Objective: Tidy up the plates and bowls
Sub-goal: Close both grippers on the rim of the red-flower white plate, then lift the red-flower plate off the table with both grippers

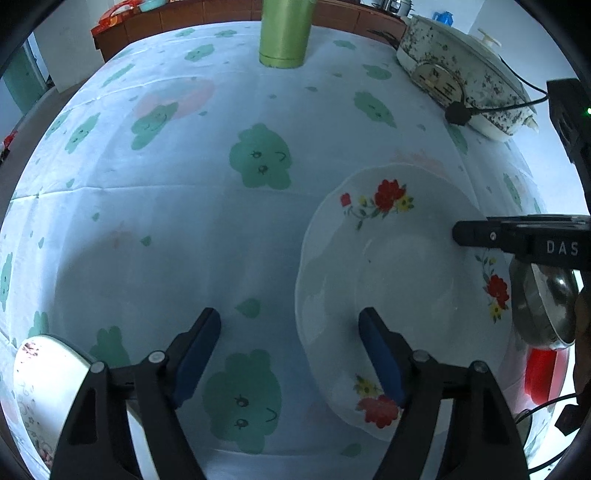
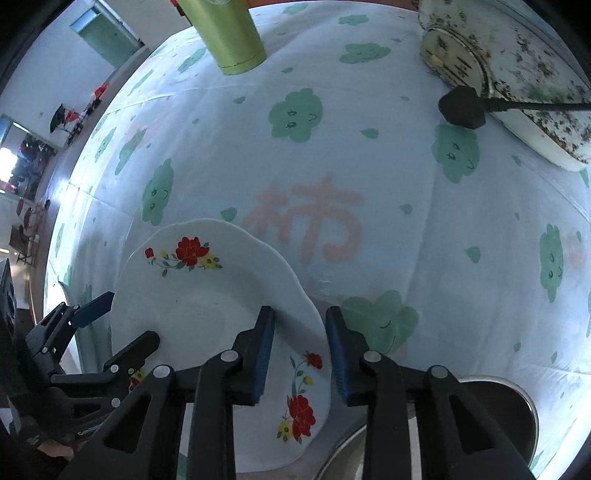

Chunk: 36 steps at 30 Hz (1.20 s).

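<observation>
A white plate with red flowers [image 1: 399, 280] lies on the tablecloth; it also shows in the right wrist view [image 2: 210, 306]. My left gripper [image 1: 290, 325] is open, its right finger over the plate's near left rim, its left finger over the cloth. My right gripper [image 2: 300, 321] is open and straddles the plate's right rim; it shows from the side in the left wrist view [image 1: 480, 232]. A steel bowl [image 1: 543, 306] sits right of the plate, also under my right gripper [image 2: 498, 417]. A patterned white bowl [image 1: 40, 391] is at the lower left.
A green cup [image 1: 284, 33] stands at the table's far middle. A speckled electric pot [image 1: 465, 74] with a black plug and cord sits at the far right. A red object [image 1: 541, 374] lies under the steel bowl. The table's left edge drops to the floor.
</observation>
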Each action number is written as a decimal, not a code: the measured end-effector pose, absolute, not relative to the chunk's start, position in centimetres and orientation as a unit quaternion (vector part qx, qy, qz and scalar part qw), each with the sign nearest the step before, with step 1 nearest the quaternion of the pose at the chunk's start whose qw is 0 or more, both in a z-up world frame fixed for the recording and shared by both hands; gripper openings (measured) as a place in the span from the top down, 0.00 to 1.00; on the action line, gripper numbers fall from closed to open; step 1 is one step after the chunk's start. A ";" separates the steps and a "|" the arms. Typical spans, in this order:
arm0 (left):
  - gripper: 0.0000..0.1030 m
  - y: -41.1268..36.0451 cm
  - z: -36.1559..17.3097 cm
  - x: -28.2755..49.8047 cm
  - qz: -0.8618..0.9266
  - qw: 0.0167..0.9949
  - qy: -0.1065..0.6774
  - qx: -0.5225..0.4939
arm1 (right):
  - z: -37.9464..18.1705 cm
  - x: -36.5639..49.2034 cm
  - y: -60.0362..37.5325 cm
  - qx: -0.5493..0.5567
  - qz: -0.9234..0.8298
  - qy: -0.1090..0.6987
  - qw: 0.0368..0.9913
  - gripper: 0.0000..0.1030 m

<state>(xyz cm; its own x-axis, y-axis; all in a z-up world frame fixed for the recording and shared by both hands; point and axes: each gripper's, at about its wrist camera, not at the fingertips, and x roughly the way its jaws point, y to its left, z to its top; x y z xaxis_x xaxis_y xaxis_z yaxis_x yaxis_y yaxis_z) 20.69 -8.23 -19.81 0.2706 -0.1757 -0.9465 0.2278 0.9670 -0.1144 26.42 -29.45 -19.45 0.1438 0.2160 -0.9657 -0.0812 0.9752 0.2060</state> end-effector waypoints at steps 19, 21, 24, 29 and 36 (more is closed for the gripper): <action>0.44 -9.9 -19.4 19.6 -0.170 0.785 0.596 0.006 | -20.0 27.3 -29.4 0.051 0.123 0.666 0.734 0.68; 0.45 -9.4 -19.1 19.8 -0.166 0.784 0.598 -0.015 | -20.0 27.4 -29.4 0.055 0.126 0.666 0.734 0.69; 0.45 -7.7 -18.0 19.9 -0.140 0.800 0.584 -0.018 | -19.4 27.3 -29.9 0.059 0.121 0.654 0.745 0.69; 0.39 -6.1 -18.0 20.6 -0.099 0.804 0.585 -0.029 | -18.2 28.1 -30.8 0.061 0.112 0.636 0.761 0.68; 0.34 -6.5 -18.2 20.4 -0.110 0.787 0.606 -0.046 | -18.8 28.9 -29.9 0.049 0.122 0.651 0.747 0.61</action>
<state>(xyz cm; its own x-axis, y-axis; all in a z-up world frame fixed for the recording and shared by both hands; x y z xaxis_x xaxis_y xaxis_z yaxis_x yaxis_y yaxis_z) 20.36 -6.52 -18.17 0.2418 -0.2286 -0.9430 0.1164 0.9717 -0.2057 28.86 -29.94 -18.75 0.1215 0.2454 -0.9618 -0.1183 0.9656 0.2314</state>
